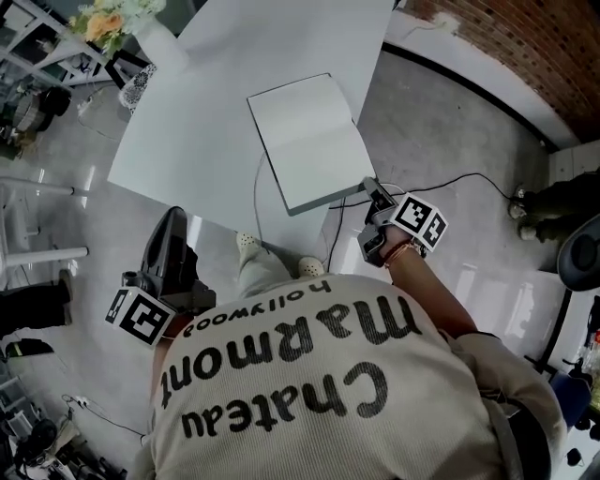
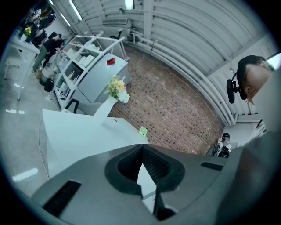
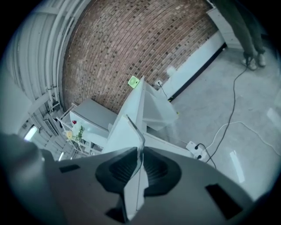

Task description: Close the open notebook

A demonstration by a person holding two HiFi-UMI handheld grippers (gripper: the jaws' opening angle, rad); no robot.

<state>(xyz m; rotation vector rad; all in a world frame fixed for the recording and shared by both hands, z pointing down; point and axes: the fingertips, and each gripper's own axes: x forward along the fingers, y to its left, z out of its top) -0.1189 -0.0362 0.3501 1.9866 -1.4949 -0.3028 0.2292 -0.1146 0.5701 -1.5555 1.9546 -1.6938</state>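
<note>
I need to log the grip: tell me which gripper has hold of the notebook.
The right gripper: its jaws clamp the near corner of the open notebook. The left gripper holds nothing, low at the person's side, off the table.

Room survey: brick wall, grey floor, white furniture.

A red-brown brick wall (image 2: 175, 103) with a white skirting (image 3: 197, 61) bounds a glossy grey floor (image 1: 450, 122). A white table (image 1: 187, 122) stands on this floor, and a vase of flowers (image 1: 112, 21) sits at its far left corner. White open shelving (image 2: 74, 61) and a white cabinet (image 2: 107, 72) stand beyond the table. The pale ribbed ceiling (image 2: 184, 26) carries a lit tube lamp (image 2: 128, 4). A black cable (image 1: 469, 178) and a white power strip (image 3: 196, 150) lie on the floor.
</note>
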